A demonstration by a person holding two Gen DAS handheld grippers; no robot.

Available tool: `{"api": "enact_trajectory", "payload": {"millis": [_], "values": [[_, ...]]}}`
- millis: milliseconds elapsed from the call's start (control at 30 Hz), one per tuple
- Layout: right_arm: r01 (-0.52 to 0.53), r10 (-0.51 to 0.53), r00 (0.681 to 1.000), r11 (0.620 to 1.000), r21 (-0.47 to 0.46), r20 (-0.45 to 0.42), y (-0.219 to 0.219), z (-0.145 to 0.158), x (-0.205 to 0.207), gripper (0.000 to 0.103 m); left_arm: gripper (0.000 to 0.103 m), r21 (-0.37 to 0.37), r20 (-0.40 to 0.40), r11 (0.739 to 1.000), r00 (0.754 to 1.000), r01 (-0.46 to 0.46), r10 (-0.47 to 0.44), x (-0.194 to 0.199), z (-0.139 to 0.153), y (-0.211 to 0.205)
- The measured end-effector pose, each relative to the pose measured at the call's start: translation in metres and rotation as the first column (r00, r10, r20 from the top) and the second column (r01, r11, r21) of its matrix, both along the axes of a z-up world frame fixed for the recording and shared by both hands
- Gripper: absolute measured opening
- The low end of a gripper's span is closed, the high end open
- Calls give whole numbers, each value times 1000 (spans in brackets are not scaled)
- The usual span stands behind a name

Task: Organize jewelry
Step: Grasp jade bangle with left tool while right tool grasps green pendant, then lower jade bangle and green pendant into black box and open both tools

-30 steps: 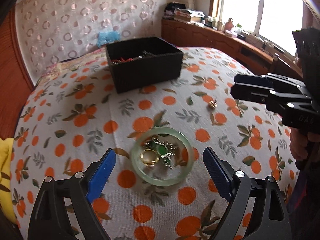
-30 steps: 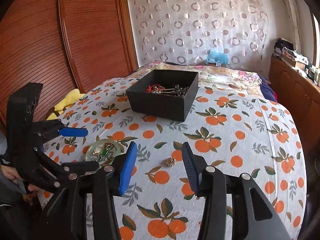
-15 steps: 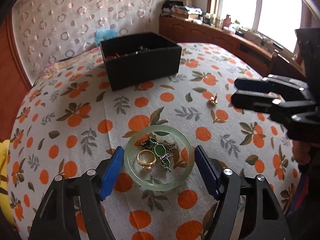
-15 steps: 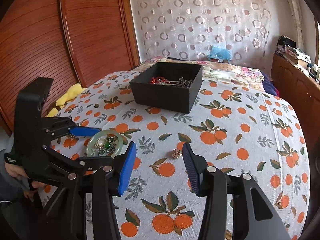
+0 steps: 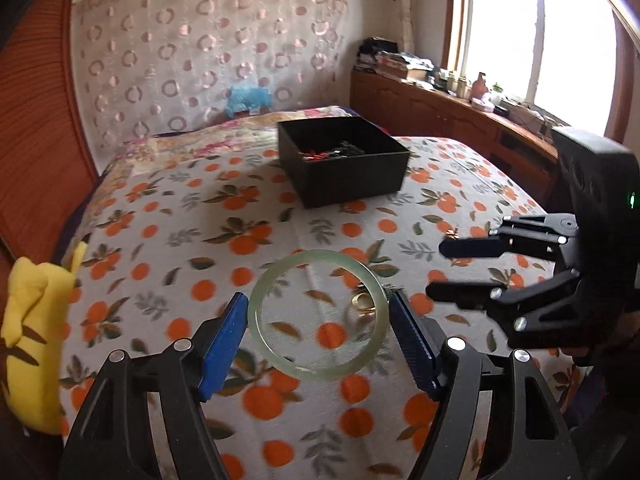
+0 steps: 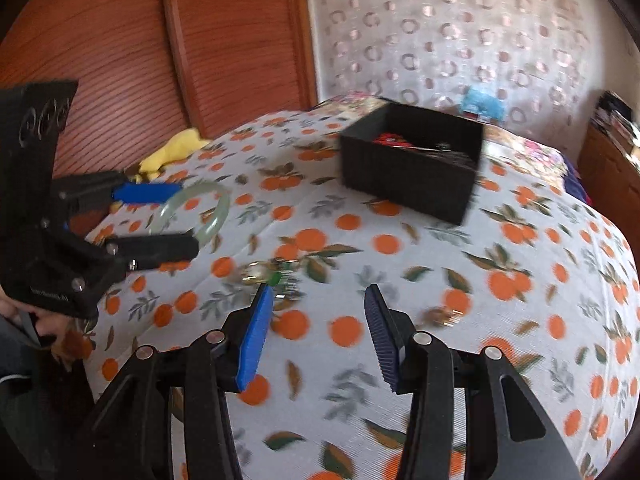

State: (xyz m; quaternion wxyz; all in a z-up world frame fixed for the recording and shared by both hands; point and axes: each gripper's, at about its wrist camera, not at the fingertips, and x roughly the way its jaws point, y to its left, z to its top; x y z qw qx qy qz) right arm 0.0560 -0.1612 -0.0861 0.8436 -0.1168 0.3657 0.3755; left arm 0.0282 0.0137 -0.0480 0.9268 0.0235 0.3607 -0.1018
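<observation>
Daylight is pouring in through the window (image 5: pixel 536 32) at the upper right of the left wrist view, and its panes are blowing out to plain white. The light is falling softly across the bedspread (image 5: pixel 224 240), leaving only faint shadows beside the black box (image 5: pixel 344 168). Both fisheye lenses are bending straight lines near the edges and darkening the corners. Motion blur is smearing the right wrist view: the box (image 6: pixel 412 168) is showing doubled edges, the orange print is streaking, and the small jewelry pieces (image 6: pixel 268 274) are dissolving into soft blobs. In the left wrist view, the yellow cloth (image 5: pixel 32 344) is blurring at the left edge.
</observation>
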Motion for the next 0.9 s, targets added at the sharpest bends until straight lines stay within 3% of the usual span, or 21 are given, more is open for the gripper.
{"api": "enact_trajectory", "payload": {"millis": [200, 433, 500, 567, 733, 900], "values": [[-68, 67, 998, 996, -65, -18, 30, -9, -3, 49, 69, -22, 2, 999, 999, -32, 33, -5, -1, 17], [-61, 63, 998, 989, -135, 11, 40, -15, 1, 48, 69, -36, -6, 999, 999, -33, 33, -7, -6, 19], [-54, 57, 998, 990, -134, 17, 39, -15, 4, 41, 69, -38, -7, 999, 1000, -31, 30, -6, -8, 17], [-39, 42, 999, 990, -135, 23, 36, -14, 7, 18, 69, -37, -8, 999, 1000, -28, 28, -7, -8, 16], [-1, 6, 999, 992, -128, 38, 24, -11, 14, 9, 69, -35, -9, 999, 1000, -21, 20, -9, -9, 13], [19, -14, 999, 995, -94, 53, 13, -1, 19, 9, 69, -34, -11, 999, 1000, -14, 14, -7, -10, 10]]}}
